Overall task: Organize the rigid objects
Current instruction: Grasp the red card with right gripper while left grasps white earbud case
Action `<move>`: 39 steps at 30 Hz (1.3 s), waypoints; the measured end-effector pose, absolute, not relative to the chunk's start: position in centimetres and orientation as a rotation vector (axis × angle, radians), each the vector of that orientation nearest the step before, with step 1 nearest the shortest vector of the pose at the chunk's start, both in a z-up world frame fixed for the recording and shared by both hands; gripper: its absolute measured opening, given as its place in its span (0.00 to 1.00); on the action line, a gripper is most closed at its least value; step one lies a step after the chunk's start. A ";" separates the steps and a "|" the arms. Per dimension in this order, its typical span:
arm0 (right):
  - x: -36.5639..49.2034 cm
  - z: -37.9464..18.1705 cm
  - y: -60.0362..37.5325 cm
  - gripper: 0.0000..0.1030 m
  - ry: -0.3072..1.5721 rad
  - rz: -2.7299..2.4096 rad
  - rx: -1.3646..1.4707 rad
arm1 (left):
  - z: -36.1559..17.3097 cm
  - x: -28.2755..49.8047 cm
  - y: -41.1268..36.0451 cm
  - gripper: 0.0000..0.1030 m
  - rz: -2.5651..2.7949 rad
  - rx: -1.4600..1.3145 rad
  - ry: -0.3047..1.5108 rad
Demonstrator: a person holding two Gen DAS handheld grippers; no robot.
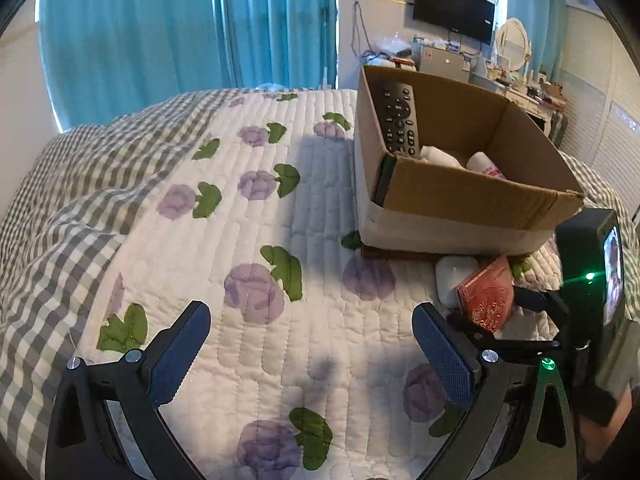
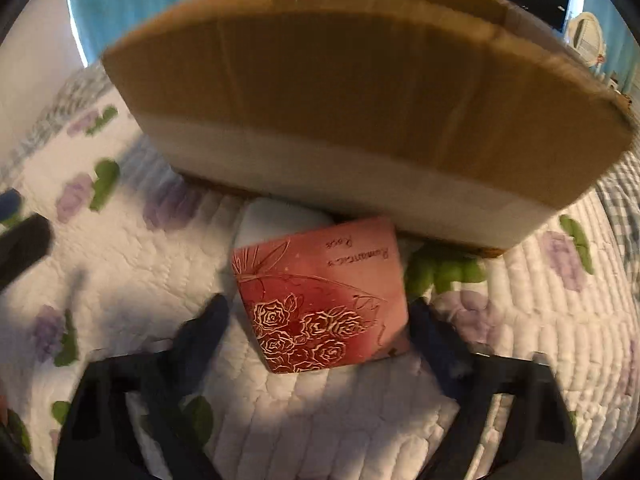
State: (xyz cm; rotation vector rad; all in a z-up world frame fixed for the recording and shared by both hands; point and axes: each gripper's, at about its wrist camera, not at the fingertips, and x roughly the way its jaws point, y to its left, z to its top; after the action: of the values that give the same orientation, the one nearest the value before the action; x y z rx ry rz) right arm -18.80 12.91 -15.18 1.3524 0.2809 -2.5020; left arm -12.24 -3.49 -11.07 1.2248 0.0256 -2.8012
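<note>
Bed: a quilted bedspread [image 1: 304, 216] with purple flowers and green leaves is covering it, and a grey checked cover [image 1: 60, 208] is lying bunched along its left side.
Cardboard box: the open box [image 1: 472, 196] is sitting on the quilt, toward the far right of the bed as the left camera sees it.
Inside the box: a black remote control [image 1: 400, 120] is leaning against the left wall, and white items [image 1: 440, 156], too hidden to identify, are lying on the bottom.
Red box: a flat red box [image 2: 324, 300] printed with pale roses is lying on the quilt just in front of the cardboard box's near wall, resting partly over a white object.
White object: the rounded white case [image 1: 450, 276] is peeking out from under the red box, close against the foot of the cardboard box.
Right hand-held gripper: the right hand-held gripper [image 2: 320, 320] is pointing down at the red box, its fingers standing apart on either side of it; the picture is blurred, and the pads are not visibly pressing on it.
Left hand-held gripper: the left hand-held gripper [image 1: 312, 356] is hanging over bare quilt with its blue-padded fingers spread wide and nothing between them.
Room: blue curtains [image 1: 192, 32] are hanging behind the bed, and a dark screen [image 1: 454, 8] is mounted on the far wall.
</note>
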 end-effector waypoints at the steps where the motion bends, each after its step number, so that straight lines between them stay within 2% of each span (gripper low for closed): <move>1: -18.6 -15.0 13.1 0.73 0.267 -2.498 1.348 | -11.0 -12.1 -3.3 1.00 -2.801 1.218 0.008; 6: -17.1 -12.8 15.6 0.69 0.201 -2.555 1.357 | -10.5 -12.0 -1.8 0.99 -2.819 1.220 -0.041; 7: -16.9 -12.3 16.3 0.48 0.195 -2.569 1.354 | -10.5 -12.0 -1.2 1.00 -2.833 1.224 -0.039; 8: -16.7 -11.8 17.0 0.22 0.180 -2.573 1.347 | -10.5 -12.1 -0.8 1.00 -2.842 1.230 -0.036; 9: -16.7 -11.4 17.7 0.19 0.189 -2.601 1.353 | -10.5 -12.2 -0.3 1.00 -2.851 1.238 -0.031; 11: -16.7 -11.2 18.6 0.18 0.231 -2.635 1.372 | -10.8 -12.6 1.0 0.99 -2.872 1.264 -0.026; 15: -16.8 -11.7 20.6 0.17 0.107 -2.592 1.397 | -12.0 -13.7 3.2 0.99 -2.870 1.339 -0.036; 19: -16.4 -10.7 21.3 0.09 0.058 -2.593 1.342 | -12.7 -14.3 4.7 0.99 -2.873 1.355 -0.087; 28: -16.2 -8.8 22.2 0.09 0.037 -2.659 1.266 | -13.9 -17.6 6.2 0.98 -2.882 1.352 -0.093; 37: -17.2 -10.6 21.7 0.09 0.052 -2.692 1.303 | -17.2 -20.6 6.7 0.77 -2.828 1.420 -0.051; 38: -17.2 -10.7 21.6 0.09 0.060 -2.693 1.305 | -17.1 -20.4 6.8 0.66 -2.841 1.412 -0.061; 39: -17.1 -10.7 21.6 0.09 0.067 -2.695 1.302 | -16.8 -20.1 7.0 0.60 -2.861 1.407 -0.071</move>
State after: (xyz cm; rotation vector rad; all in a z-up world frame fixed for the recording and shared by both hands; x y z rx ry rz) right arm -17.12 21.58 -10.67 1.3017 0.0666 -2.6951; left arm -20.12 6.97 -16.84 1.4073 -0.0712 -2.8610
